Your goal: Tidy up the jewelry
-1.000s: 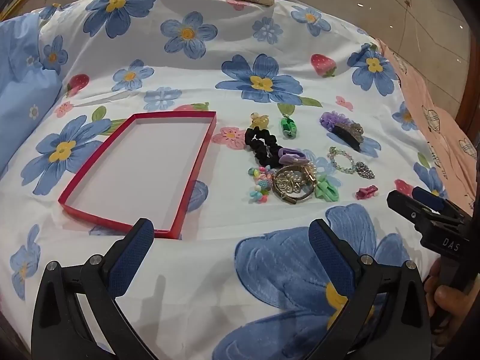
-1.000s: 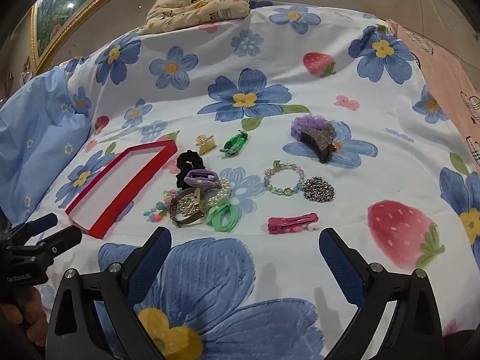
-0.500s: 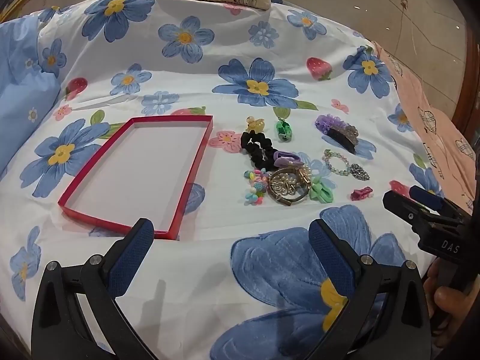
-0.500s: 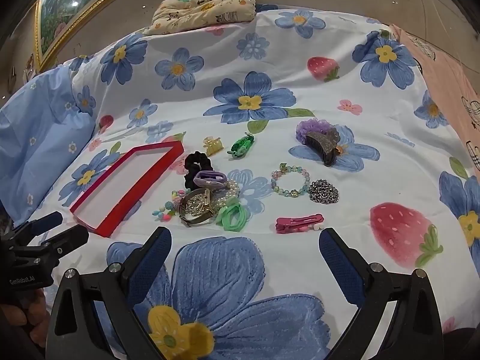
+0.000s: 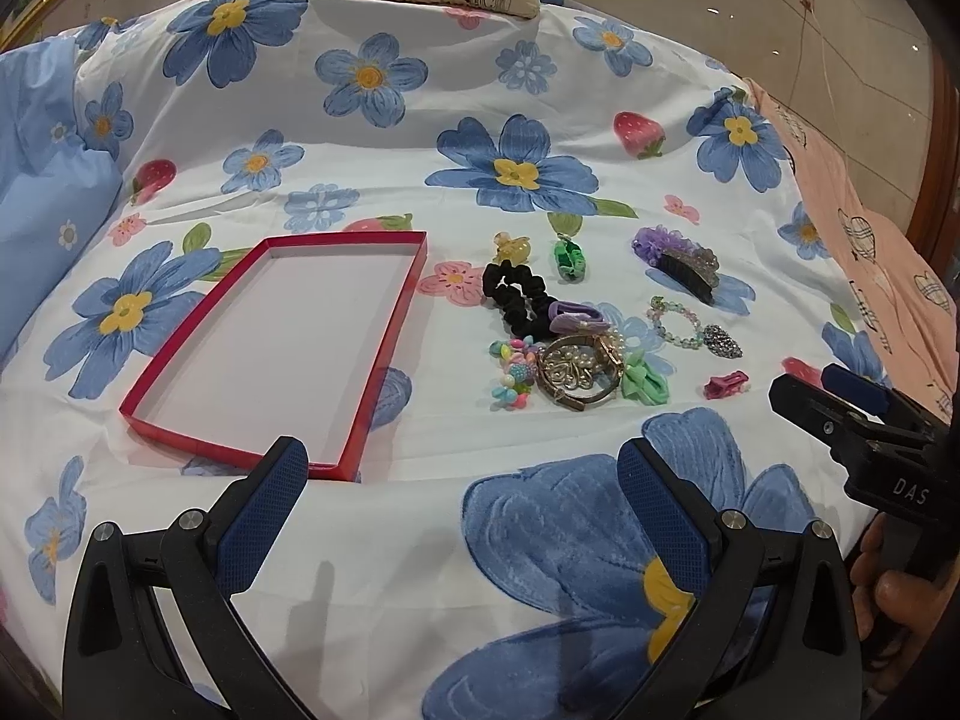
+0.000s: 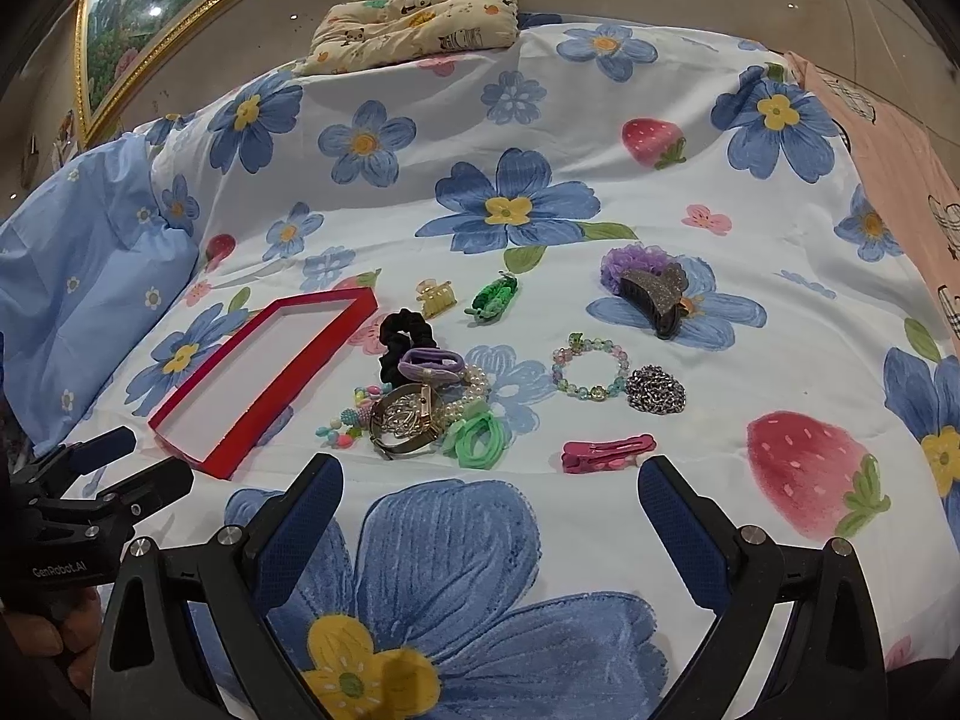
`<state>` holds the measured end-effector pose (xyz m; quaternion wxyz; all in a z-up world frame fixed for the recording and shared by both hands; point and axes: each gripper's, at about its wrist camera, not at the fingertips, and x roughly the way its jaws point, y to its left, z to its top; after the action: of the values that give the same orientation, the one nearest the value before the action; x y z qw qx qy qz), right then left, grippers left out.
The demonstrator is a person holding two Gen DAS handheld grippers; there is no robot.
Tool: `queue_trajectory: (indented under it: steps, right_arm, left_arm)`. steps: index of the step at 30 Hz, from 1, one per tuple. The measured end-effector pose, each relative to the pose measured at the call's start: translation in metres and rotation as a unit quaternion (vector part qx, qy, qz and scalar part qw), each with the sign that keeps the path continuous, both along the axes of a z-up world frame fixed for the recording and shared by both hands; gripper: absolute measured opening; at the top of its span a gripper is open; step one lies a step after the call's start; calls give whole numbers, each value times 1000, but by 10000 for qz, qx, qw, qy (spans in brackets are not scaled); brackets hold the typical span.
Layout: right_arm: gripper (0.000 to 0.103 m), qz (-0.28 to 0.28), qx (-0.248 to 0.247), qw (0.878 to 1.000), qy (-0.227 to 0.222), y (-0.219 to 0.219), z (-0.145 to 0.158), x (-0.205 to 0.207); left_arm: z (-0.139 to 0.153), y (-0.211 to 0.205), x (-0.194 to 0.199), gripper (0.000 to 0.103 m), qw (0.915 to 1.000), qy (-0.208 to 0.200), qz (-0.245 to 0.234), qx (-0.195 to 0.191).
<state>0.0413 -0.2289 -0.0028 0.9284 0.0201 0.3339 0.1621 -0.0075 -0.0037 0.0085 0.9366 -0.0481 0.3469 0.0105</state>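
Both claws hang wide apart w/ nothing held: left claw (image 5: 462,510) and right claw (image 6: 489,510), each w/ black plastic arms and blue knurled fingertips (image 6: 684,534). Each shows at the edge of the other's view, gripped by a hand (image 5: 888,594).

Jewelry lies loose on the bed, right of the red tray (image 5: 393,348), a shallow rectangular box w/ thin red walls and a white floor, nothing in it. Nearest the tray: black ruched scrunchie (image 6: 405,339), lilac fabric hair tie (image 6: 429,363) overlapping it, a pearl strand (image 6: 474,384), gold metal bangle (image 6: 399,420) w/ filigree, pastel plastic beads (image 6: 351,420), green elastic ties (image 6: 477,441), all touching in one pile. Apart from the pile: yellow claw clip (image 6: 437,295), green twisted piece (image 6: 493,297), glass bead bracelet (image 6: 591,367) touching a bunched silver chain (image 6: 657,390) (poss. a mesh pendant, view too small), pink snap clip (image 6: 606,453), dark glittery hair claw (image 6: 654,294) on a purple frilly scrunchie (image 6: 627,261).

Bed sheet (image 6: 600,120) is white cotton, big blue flowers and strawberries. Pale blue pillow (image 6: 78,300) at left, peach blanket (image 5: 870,252) at right, small quilted animal-print cushion (image 6: 420,18) at the far edge. Gold-framed painting (image 6: 150,30) on the wall behind.
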Motion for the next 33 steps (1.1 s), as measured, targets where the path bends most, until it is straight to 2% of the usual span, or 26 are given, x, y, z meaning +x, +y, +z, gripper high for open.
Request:
queue_trajectory:
  steps: [33]
  right_arm:
    - [100, 31, 86, 9999, -67, 2, 5, -1]
  left_arm:
    - [-1, -2, 1, 103, 10000, 10, -35, -17]
